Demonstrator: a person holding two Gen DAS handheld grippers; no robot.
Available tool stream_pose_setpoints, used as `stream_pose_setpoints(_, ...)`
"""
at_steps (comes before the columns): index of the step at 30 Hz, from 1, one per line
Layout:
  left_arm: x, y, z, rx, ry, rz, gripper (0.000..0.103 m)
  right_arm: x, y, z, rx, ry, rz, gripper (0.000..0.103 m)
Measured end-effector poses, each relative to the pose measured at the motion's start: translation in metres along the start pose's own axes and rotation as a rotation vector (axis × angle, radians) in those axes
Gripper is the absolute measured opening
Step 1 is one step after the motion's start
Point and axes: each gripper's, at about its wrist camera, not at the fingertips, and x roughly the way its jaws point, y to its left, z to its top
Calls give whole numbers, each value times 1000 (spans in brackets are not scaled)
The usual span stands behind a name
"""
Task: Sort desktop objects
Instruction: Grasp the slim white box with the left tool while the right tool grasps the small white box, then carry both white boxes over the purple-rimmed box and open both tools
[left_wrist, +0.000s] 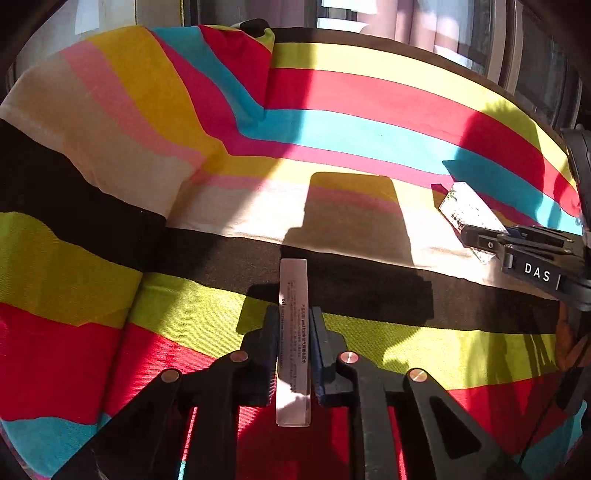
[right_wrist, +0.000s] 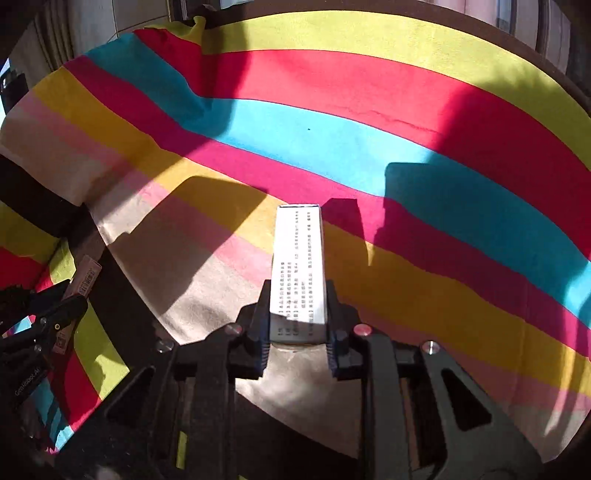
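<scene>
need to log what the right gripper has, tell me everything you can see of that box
The box is a long, slim white carton, cardboard by its look, with rows of small dark print on its upper face. It lies lengthwise between the fingers of the right gripper, which are shut on its near end; its far end juts forward above the striped cloth. Sunlight hits most of it, and the near end is shaded.

- Pale pink box (left_wrist: 293, 343): slim, long, fine print along its side; clamped edge-up between the left jaws, pointing forward over the striped cloth (left_wrist: 332, 103).
- White box (right_wrist: 298, 273): slim, printed text, held lengthwise between the right jaws, above the cloth.
</scene>
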Motion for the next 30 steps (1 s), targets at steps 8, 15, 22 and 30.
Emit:
stream_pose_setpoints(8,-28,-3,-33,8,-6,-44,15,-63,6,-62,6,-20,23,27)
stream_pose_setpoints(15,-80,-8,-83,17,-50,-90,15,-106,21,-124,53,-22,37,27)
stream_pose_setpoints(22,-133,13,-131,-4,-95,-122,15,-140,56,-161,21,-27,53,27)
stream_pose_setpoints(30,-189,80,-180,-76,-172,-70,15,-168,140,-185,-161,-32,145,27)
